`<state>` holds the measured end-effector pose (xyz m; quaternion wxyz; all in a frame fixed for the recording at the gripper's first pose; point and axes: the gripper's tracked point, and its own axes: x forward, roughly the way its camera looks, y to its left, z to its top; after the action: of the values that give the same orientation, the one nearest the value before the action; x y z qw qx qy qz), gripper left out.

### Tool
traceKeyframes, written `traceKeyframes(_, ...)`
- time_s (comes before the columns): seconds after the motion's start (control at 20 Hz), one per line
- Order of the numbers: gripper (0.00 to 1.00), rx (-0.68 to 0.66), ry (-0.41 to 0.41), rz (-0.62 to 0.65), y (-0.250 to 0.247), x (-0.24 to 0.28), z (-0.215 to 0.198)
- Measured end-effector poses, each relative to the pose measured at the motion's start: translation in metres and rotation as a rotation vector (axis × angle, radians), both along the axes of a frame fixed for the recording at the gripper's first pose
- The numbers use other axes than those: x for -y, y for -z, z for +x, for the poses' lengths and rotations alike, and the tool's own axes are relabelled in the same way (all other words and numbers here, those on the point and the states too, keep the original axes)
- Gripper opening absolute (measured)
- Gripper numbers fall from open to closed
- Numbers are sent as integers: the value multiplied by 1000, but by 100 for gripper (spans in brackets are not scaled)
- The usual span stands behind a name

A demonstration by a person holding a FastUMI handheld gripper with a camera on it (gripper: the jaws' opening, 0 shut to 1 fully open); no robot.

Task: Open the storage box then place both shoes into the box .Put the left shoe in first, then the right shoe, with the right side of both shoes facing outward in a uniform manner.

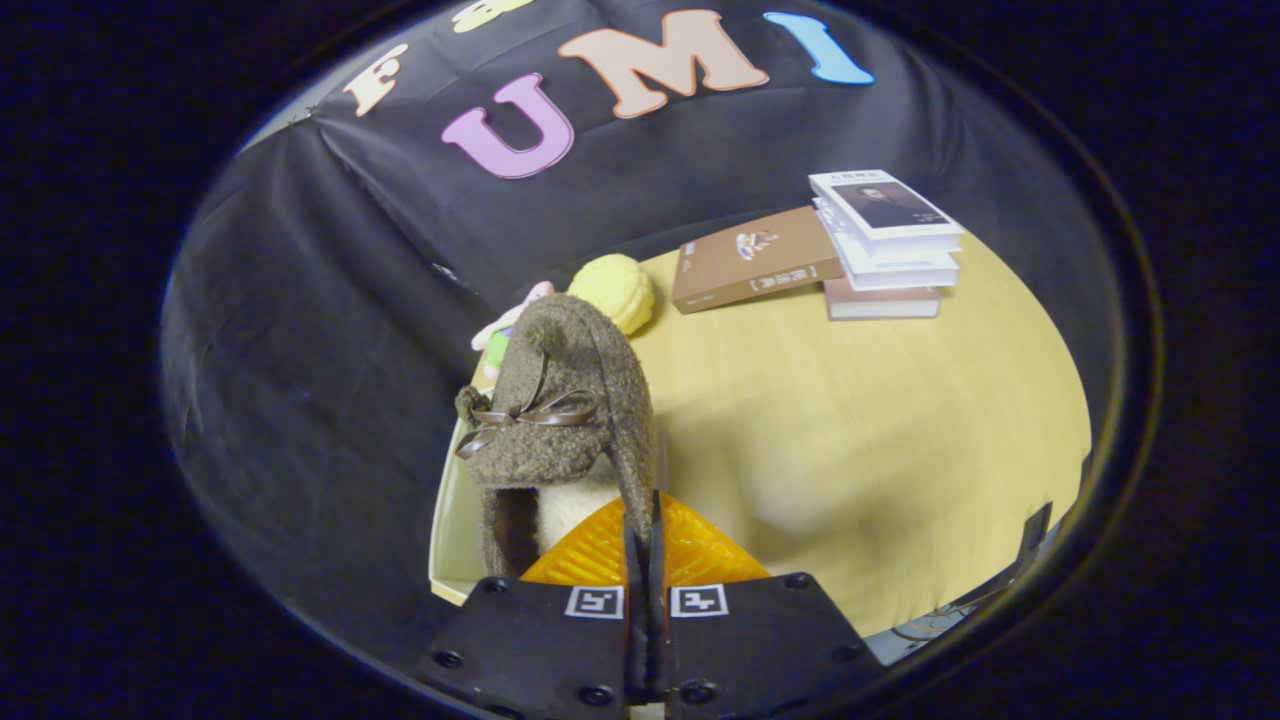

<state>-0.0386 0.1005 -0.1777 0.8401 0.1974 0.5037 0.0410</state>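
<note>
A brown fleece shoe (565,400) with a ribbon bow and a pale lining hangs above the wooden table (860,430), its toe pointing away from me. My gripper (642,512) is shut on the shoe's side wall at the opening, and both fingers press on that thin edge. The shoe sits mostly to the left of the fingers. Below it, by the table's left side, runs a pale strip (447,520); I cannot tell whether this is the storage box or the table's edge.
A yellow plush toy (615,290) and a pink and green toy (503,328) lie just beyond the shoe. Further back lie a brown book (755,262) and a stack of books (885,245). Black cloth hangs to the left and behind.
</note>
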Motion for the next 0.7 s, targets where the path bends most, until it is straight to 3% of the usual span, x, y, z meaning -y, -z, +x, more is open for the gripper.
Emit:
traceKeyframes(0.25, 4, -12, -37, 22, 13, -54, -2)
traceKeyframes(0.7, 3, 21, -26, 11, 15, -86, 4)
